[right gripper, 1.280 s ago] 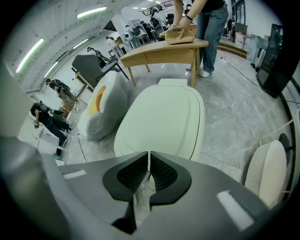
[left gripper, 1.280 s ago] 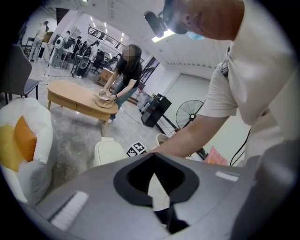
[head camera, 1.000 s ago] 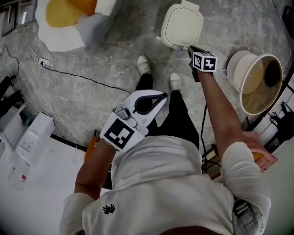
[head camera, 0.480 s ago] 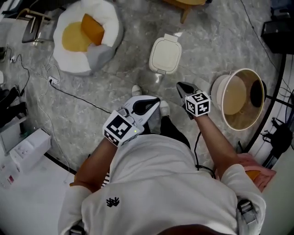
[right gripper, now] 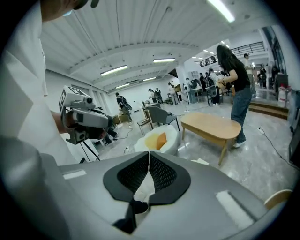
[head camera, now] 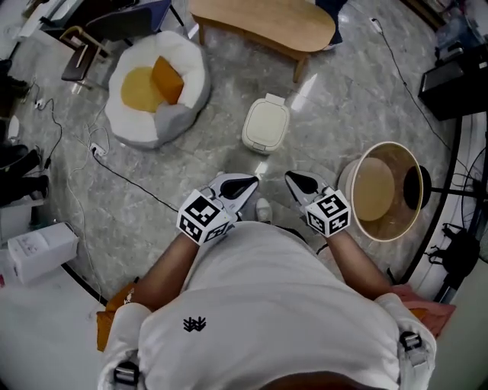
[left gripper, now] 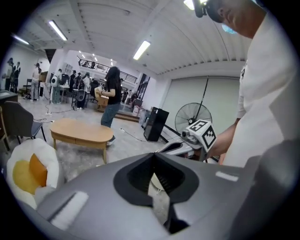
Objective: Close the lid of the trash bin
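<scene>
The cream trash bin (head camera: pixel 266 124) stands on the grey stone floor with its lid lying flat on top. Both grippers are held close to the person's body, well short of the bin and pointing toward it. My left gripper (head camera: pixel 250 180) is shut with nothing between its jaws, whose tips meet in the left gripper view (left gripper: pixel 153 155). My right gripper (head camera: pixel 290 177) is likewise shut and empty, its tips touching in the right gripper view (right gripper: pixel 149 153). Each gripper shows in the other's view: the right gripper (left gripper: pixel 199 136) and the left gripper (right gripper: pixel 79 119).
A white cushion seat (head camera: pixel 156 87) with a yellow centre and an orange pillow lies left of the bin. A wooden low table (head camera: pixel 263 23) stands behind it. A round tan tub (head camera: pixel 385 190) sits at the right. A black cable (head camera: pixel 130 183) crosses the floor. People stand far off.
The right gripper has drawn back from the bin's lid to the body. The left gripper has come up beside it. The head view has pulled back, so the bin looks smaller.
</scene>
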Available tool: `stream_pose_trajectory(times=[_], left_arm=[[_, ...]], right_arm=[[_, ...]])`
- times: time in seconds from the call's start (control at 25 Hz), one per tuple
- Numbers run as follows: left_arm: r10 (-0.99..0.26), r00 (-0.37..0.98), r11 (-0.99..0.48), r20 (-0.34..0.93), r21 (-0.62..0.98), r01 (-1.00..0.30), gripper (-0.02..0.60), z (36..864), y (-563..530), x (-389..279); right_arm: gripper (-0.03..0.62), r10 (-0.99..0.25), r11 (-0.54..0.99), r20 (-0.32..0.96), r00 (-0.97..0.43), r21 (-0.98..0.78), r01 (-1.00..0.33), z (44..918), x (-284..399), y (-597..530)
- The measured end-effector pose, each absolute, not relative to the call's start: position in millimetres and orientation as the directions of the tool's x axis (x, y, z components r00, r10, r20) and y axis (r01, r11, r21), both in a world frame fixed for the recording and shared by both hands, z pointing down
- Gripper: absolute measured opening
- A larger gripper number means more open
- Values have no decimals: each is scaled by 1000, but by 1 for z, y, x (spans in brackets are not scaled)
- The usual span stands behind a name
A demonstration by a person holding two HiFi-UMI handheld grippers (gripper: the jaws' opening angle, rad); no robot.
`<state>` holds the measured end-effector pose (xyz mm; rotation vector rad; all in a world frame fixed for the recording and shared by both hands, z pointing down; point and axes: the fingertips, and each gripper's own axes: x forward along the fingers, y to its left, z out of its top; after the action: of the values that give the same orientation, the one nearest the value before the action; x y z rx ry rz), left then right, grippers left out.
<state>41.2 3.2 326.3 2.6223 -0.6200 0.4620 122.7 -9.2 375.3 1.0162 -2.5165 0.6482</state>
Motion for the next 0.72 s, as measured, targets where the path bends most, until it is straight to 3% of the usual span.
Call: stream_pose_trajectory(times=[0.72], left_arm=[[-464, 808, -784, 363, 255, -565, 55, 299, 46, 55]], right_arm=[[2, -579, 724, 349, -737, -196, -661, 305, 151, 44]])
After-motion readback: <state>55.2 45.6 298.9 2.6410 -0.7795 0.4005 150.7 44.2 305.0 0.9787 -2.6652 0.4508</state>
